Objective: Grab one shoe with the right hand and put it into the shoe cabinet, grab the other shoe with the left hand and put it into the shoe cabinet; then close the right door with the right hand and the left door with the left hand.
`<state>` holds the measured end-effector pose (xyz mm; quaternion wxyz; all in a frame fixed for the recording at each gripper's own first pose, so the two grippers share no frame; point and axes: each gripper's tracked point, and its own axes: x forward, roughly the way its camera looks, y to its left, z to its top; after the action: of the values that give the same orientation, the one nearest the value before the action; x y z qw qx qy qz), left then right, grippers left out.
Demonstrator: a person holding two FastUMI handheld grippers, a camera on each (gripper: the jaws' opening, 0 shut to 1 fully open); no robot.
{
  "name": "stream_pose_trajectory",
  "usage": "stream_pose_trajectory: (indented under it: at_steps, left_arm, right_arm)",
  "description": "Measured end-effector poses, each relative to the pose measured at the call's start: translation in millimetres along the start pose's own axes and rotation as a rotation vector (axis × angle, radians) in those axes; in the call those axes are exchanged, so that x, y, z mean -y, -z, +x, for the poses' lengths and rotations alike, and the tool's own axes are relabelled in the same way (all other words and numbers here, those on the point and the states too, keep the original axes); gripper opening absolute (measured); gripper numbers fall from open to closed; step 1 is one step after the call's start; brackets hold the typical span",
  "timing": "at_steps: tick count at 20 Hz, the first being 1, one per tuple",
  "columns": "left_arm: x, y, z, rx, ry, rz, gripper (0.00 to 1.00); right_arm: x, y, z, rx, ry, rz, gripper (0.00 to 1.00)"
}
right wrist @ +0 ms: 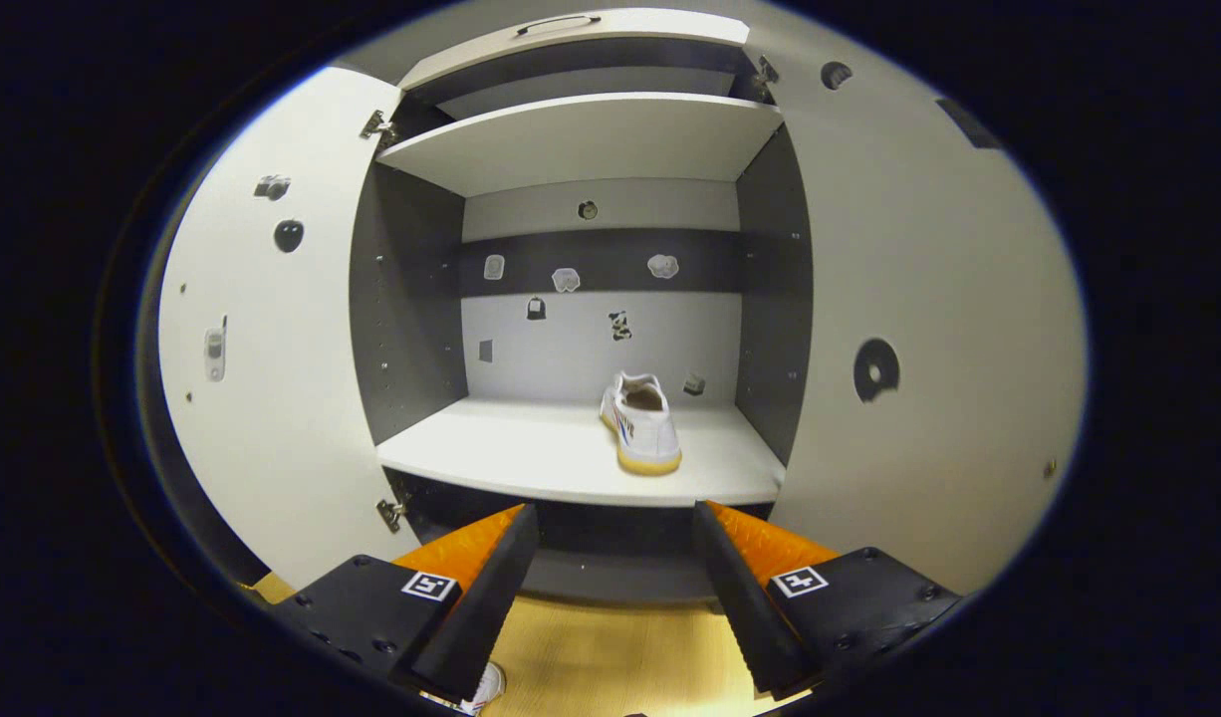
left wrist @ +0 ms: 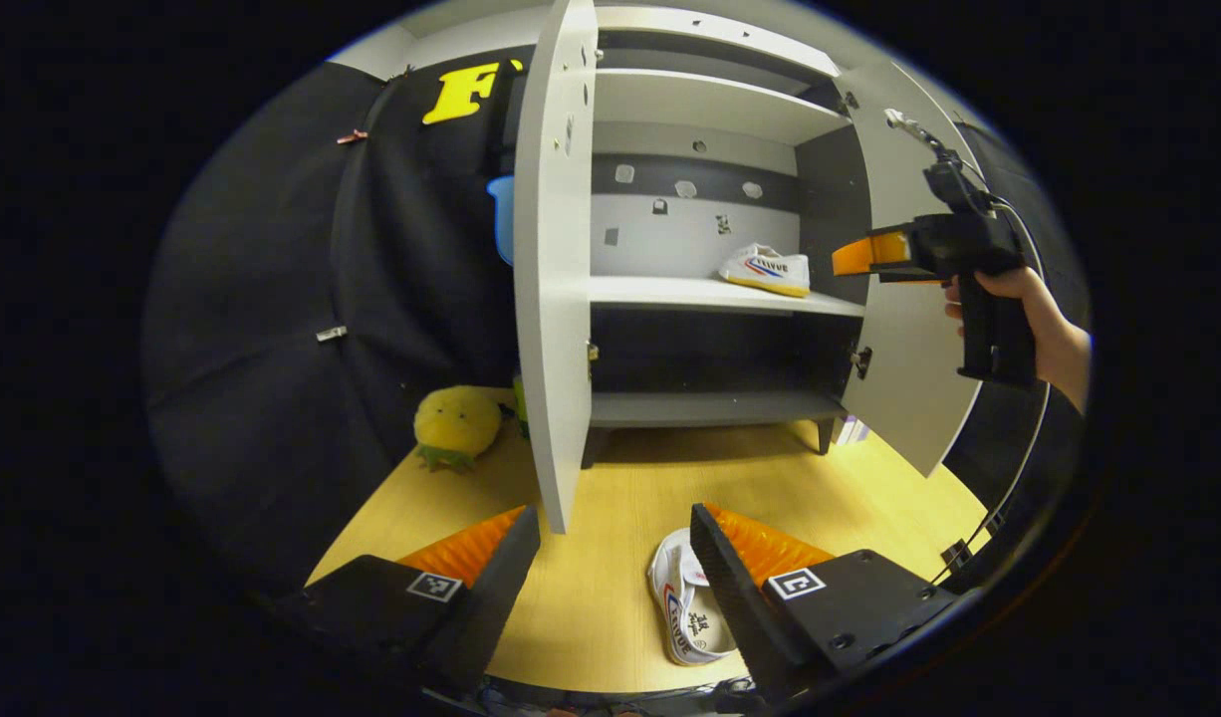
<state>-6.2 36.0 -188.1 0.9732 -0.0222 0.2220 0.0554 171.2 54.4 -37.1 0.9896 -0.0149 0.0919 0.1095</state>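
Lettering on the floor shoe (left wrist: 685, 607) at lower centre is blurring past reading; the left gripper (left wrist: 615, 578), jaws apart, is partly covering it. Second shoe (right wrist: 640, 423) is sitting mid-frame on the cabinet shelf (right wrist: 511, 453), beyond the empty, spread right gripper (right wrist: 615, 568).

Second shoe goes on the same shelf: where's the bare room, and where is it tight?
The middle shelf is bare from the cabinet's left wall across to the shoe already on it, which sits right of centre. Only a narrow strip remains between that shoe and the right wall. The bottom shelf also looks bare. The other shoe lies on the floor by the open left gripper.
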Motion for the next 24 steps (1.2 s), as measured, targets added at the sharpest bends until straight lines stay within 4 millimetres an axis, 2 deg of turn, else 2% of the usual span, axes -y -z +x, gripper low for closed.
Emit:
stream_pose_trajectory:
  at_steps: [4,7,10,14,16,19,22,24]
  left_arm:
    - [20.2,41.3,19.2,-0.102,0.087,0.012,0.96]
    - [34.1,71.1,35.6,-0.177,0.134,-0.004,0.97]
    - [35.9,106.2,52.1,-0.265,0.14,-0.009,0.97]
    - [38.4,152.4,70.8,-0.361,0.152,0.066,0.96]
    - [41.9,167.5,81.2,-0.4,0.169,0.108,0.94]
    - [46.2,172.7,100.9,-0.396,0.151,0.145,0.91]
    - [49.5,171.9,119.1,-0.39,0.118,0.154,0.86]
    - [48.4,171.6,128.9,-0.394,0.089,0.158,0.75]
  right_arm:
    - [-16.4,75.5,-55.0,-0.087,-0.023,-0.008,0.99]
    - [-9.7,128.0,-79.6,-0.192,0.011,-0.002,0.99]
    - [7.6,162.7,-106.3,-0.271,0.059,0.057,0.99]
    - [31.8,190.9,-133.3,-0.328,0.117,0.069,0.99]
    - [38.2,199.8,-144.7,-0.35,0.129,0.074,0.99]
    - [46.1,207.3,-154.7,-0.368,0.141,0.07,0.99]
    - [49.0,207.2,-154.8,-0.365,0.137,0.075,0.99]
    - [47.1,205.4,-151.4,-0.361,0.122,0.078,0.99]
